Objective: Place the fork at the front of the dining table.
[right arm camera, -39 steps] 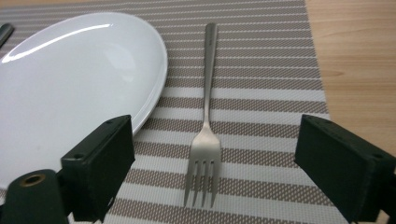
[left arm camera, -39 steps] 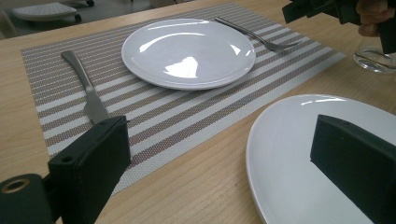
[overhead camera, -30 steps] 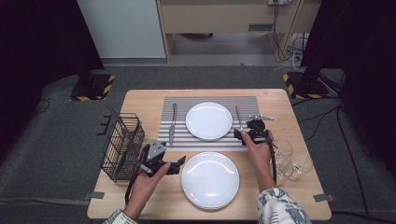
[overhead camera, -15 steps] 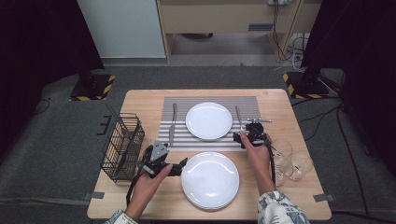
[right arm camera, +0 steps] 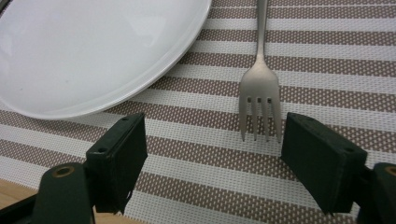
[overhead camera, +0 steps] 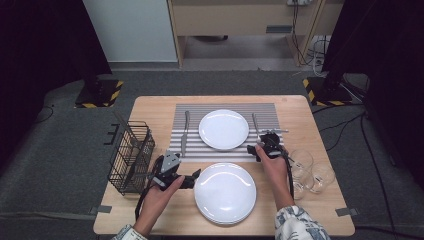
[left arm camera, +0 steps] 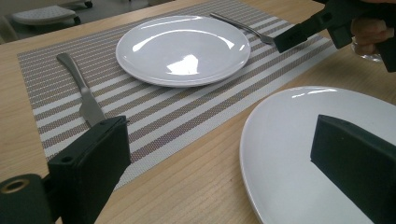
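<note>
While the high view looks down on the table, the right gripper hangs over the fork on the striped placemat, and the left gripper sits by the near plate. Over to the left gripper view: jaws wide apart, one pad above that plate's rim, nothing held. Now the right gripper view: jaws have just been closing, gripping nothing, the fork's tines lying just ahead of the gap, beside the far plate.
</note>
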Demonstrator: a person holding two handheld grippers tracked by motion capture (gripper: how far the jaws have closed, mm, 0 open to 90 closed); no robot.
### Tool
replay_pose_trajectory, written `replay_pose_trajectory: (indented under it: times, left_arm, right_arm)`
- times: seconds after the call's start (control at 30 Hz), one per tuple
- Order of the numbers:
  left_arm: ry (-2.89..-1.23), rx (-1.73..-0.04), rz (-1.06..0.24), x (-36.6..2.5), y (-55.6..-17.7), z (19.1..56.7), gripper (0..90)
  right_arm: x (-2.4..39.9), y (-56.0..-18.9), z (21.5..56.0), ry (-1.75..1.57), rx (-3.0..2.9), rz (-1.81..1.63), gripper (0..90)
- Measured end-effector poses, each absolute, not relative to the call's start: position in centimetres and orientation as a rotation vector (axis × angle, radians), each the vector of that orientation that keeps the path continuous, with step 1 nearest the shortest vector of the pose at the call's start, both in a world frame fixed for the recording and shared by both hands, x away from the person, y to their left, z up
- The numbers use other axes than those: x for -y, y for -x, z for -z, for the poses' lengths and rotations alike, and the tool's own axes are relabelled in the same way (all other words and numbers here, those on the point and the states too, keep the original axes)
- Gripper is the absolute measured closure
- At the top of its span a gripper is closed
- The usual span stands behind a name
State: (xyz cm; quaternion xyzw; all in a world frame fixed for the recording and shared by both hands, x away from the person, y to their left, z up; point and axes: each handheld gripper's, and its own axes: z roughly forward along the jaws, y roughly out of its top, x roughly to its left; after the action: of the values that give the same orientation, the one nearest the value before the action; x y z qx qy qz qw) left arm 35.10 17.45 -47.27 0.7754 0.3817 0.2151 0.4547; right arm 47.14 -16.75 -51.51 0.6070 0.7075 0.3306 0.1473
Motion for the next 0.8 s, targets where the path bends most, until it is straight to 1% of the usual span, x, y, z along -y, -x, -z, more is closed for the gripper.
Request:
replay_pose_trajectory:
  times: [0.33, 0.8]
  left_arm:
    - [-1.912, -0.942, -0.534, -17.54, -35.12, 47.23, 4.4]
    - [-1.907, -0.954, -0.536, -17.8, -35.23, 47.23, 4.4]
  right_arm:
    - [16.51, -46.99, 51.59, -1.742, -2.056, -0.971, 24.6]
    - [16.29, -46.87, 51.49, -1.737, -2.069, -0.989, 23.8]
